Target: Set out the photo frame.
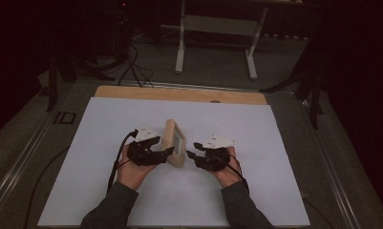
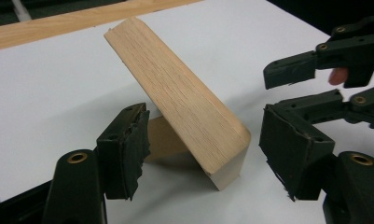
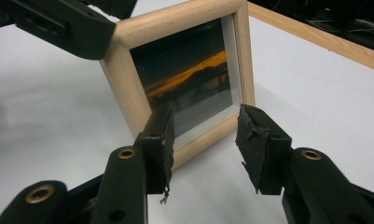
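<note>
Standing the picture frame (image 1: 174,142) up on the tabletop (image 1: 256,191) looks to be the step you are in: it sits near the middle of the white sheet, propped on its rear stand and leaning back, glass side toward your right hand. Your left claw (image 1: 161,151) is at the frame's back edge with its jaws spread wide; in the left gripper view the wooden frame (image 2: 184,105) lies between the pads (image 2: 128,149) but they do not press on it, so I judge you are letting go there. Your right claw (image 1: 195,150) waits just beside the front of the frame, jaws parted and holding nothing; in the right gripper view its pads (image 3: 162,135) flank the lower corner of the frame (image 3: 180,23) without touching it.

The next move, as I read it, calls for drawing the left claw straight back from the frame without brushing the side rail or the stand, since the lean looks easy to upset. Keep the right claw apart too, unless the frame wobbles and needs steadying at its lower rail.

The tabletop is covered with a plain white sheet, with a light wooden strip (image 1: 179,93) showing along the far edge and a small dark mark on it. Beyond it the room is dim: a grey floor, a white table stand (image 1: 182,43) farther off, dark tripod legs (image 1: 65,67) at the sides and black cables (image 1: 132,67) trailing over the floor.
</note>
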A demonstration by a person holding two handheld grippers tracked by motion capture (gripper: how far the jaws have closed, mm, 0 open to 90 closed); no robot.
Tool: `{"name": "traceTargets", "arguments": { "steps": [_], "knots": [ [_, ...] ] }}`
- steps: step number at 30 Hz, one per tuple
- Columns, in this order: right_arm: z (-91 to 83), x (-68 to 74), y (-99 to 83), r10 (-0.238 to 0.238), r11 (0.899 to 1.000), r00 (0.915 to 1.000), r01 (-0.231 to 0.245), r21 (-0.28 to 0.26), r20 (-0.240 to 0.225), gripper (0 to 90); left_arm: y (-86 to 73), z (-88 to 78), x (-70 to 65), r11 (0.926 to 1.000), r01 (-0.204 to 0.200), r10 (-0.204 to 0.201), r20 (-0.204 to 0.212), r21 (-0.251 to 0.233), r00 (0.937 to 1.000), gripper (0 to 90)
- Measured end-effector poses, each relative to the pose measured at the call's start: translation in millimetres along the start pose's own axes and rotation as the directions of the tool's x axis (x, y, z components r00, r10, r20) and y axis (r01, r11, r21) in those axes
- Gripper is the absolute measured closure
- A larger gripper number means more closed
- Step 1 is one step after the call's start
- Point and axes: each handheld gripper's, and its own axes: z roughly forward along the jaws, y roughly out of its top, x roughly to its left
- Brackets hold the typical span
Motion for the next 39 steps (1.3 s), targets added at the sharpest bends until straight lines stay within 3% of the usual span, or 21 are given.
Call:
{"name": "traceTargets", "arguments": {
  "steps": [12, 27, 39],
  "knots": [
    [-1.9, -0.7, 1.3, 0.006, 1.000, 1.0000, -0.006, -0.012, -0.005, 55.7, -0.4, 21.4, -5.3, 0.9990, 0.040, -0.040, -0.011, 0.021, 0.9991, 32.7],
    [-4.1, -3.3, 2.0, 0.019, 1.000, 0.9998, -0.019, -0.022, -0.003, 55.6, 0.6, 19.3, -1.9, 0.9974, 0.065, -0.065, -0.016, 0.031, 0.9978, 44.5],
    [-8.8, -6.6, 3.8, 0.030, 0.999, 0.9995, -0.030, -0.039, 0.005, 55.0, 1.2, 17.4, -0.4, 0.9980, 0.052, -0.051, -0.018, 0.036, 0.9985, 54.0]
  ]
}}
